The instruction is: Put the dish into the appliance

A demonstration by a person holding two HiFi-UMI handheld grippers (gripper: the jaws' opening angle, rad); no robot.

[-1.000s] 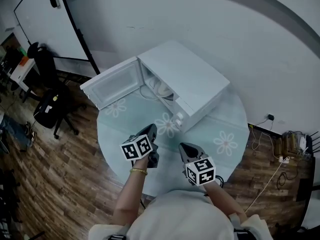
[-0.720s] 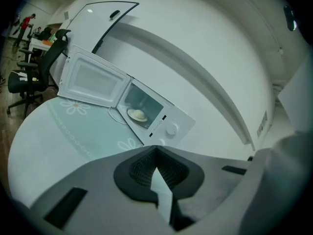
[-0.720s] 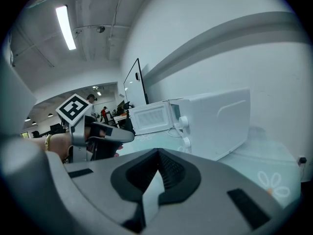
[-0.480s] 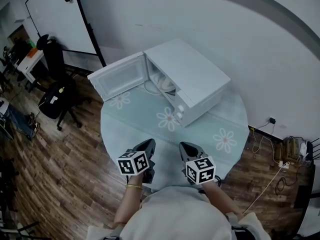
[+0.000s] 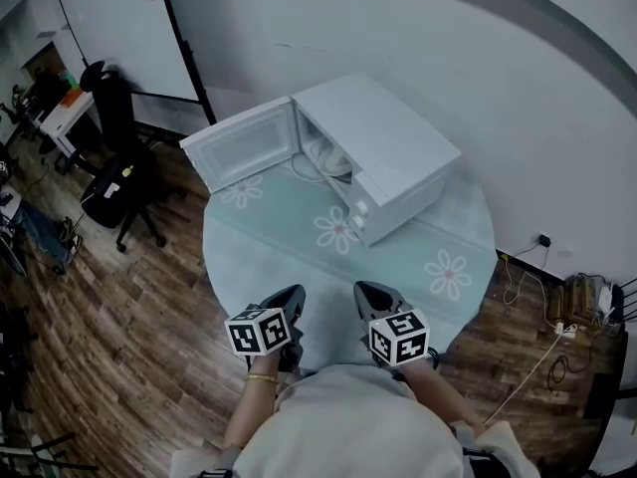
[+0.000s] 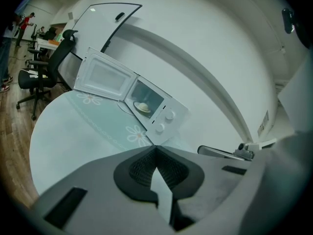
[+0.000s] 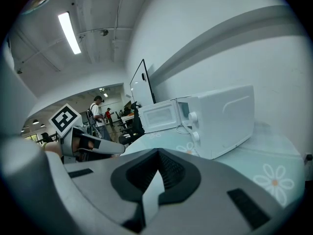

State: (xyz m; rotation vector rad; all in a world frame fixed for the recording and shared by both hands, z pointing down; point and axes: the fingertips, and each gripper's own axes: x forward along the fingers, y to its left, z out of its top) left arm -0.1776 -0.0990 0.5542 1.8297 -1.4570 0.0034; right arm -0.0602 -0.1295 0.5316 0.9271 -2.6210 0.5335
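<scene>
Now the round tabletop (image 5: 261, 257) carries the white microwave (image 5: 398, 147), with its door (image 5: 239, 147) swung wide open. The left gripper (image 5: 289, 302) and the right gripper (image 5: 368, 297) have drawn back from the microwave to the near tabletop edge, each closed and empty. The dish (image 6: 143, 106) sits inside the microwave.

The right gripper (image 7: 157, 155) fills the near foreground, jaws pressed together with nothing between them. Beyond, a white microwave (image 7: 220, 119) sits on a table (image 7: 254, 153) with a pale daisy cloth, its door (image 7: 159, 115) open to the left. The left gripper (image 7: 116, 148) shows at the near left. A whiteboard (image 7: 142, 84) stands far behind.
</scene>
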